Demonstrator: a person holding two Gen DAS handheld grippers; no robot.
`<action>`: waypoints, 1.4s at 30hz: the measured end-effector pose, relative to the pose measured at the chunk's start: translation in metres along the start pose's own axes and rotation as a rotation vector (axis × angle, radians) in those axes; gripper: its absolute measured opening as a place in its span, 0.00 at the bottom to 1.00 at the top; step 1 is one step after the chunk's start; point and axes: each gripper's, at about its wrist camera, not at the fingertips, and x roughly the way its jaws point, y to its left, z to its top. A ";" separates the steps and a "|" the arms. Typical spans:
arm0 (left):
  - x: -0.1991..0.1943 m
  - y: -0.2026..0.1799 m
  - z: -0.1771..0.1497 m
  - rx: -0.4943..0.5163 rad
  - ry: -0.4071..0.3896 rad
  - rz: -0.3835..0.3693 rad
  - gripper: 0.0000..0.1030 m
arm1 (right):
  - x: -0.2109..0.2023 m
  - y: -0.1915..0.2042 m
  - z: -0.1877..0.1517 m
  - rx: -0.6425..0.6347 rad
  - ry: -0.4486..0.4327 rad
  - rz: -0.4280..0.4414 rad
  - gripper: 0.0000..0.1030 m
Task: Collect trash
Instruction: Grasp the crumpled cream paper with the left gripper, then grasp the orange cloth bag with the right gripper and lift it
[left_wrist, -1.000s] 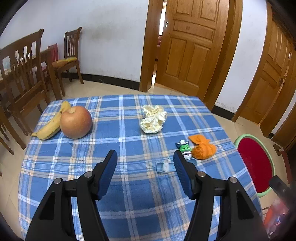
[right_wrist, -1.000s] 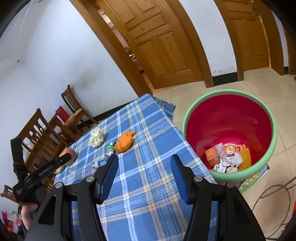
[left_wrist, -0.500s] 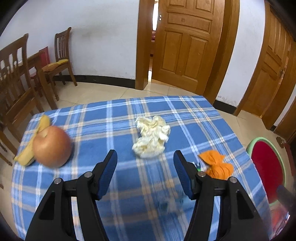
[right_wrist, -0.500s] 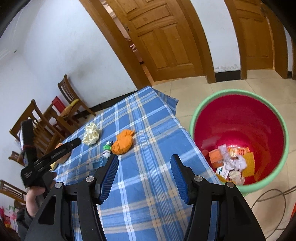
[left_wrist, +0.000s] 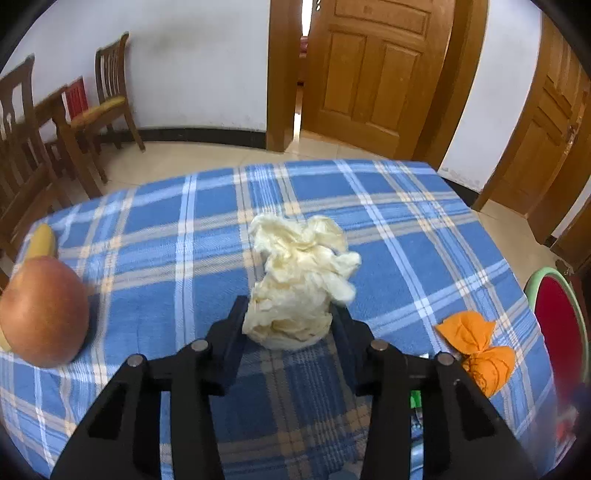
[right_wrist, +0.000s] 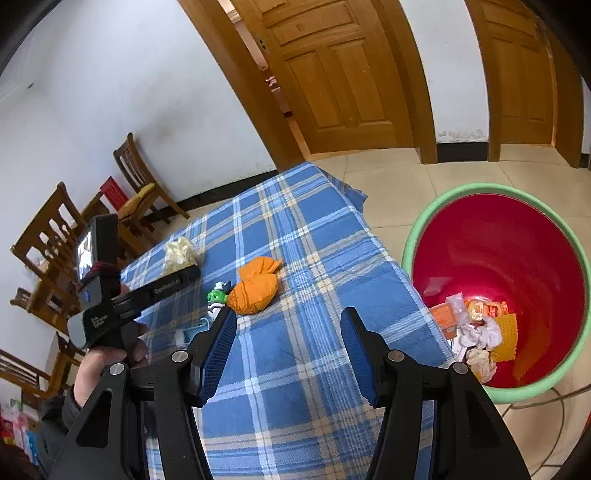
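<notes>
A crumpled cream paper wad (left_wrist: 299, 280) lies mid-table on the blue checked cloth (left_wrist: 166, 229). My left gripper (left_wrist: 288, 314) has its jaws closing around the wad's near end, and both pads press its sides. The right wrist view shows the same wad (right_wrist: 179, 253) at the tip of that gripper, held by a person's hand (right_wrist: 99, 365). An orange paper wad (left_wrist: 476, 350) lies to the right, also seen as the orange wad (right_wrist: 255, 286) ahead of my right gripper (right_wrist: 288, 332). That gripper is open and holds nothing. The red bin (right_wrist: 417, 236) with a green rim stands on the floor beside the table, with several scraps inside.
An apple (left_wrist: 42, 314) and a banana (left_wrist: 42, 242) sit at the table's left edge. A small green and white toy (right_wrist: 216, 299) lies beside the orange wad. Wooden chairs (left_wrist: 110, 92) stand by the far wall. Doors close off the back.
My left gripper moved forward and down to the cream wad and narrowed its jaws onto it. The right gripper drifted a little, keeping its jaws equally wide.
</notes>
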 end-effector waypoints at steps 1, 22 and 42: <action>-0.001 -0.002 0.000 0.012 -0.004 0.002 0.38 | 0.001 0.001 0.000 -0.002 0.001 -0.001 0.58; -0.071 0.038 -0.038 -0.134 -0.093 -0.020 0.32 | 0.066 0.031 0.014 -0.081 0.065 -0.007 0.58; -0.069 0.034 -0.042 -0.123 -0.097 -0.034 0.32 | 0.096 0.038 0.007 -0.111 0.078 -0.011 0.32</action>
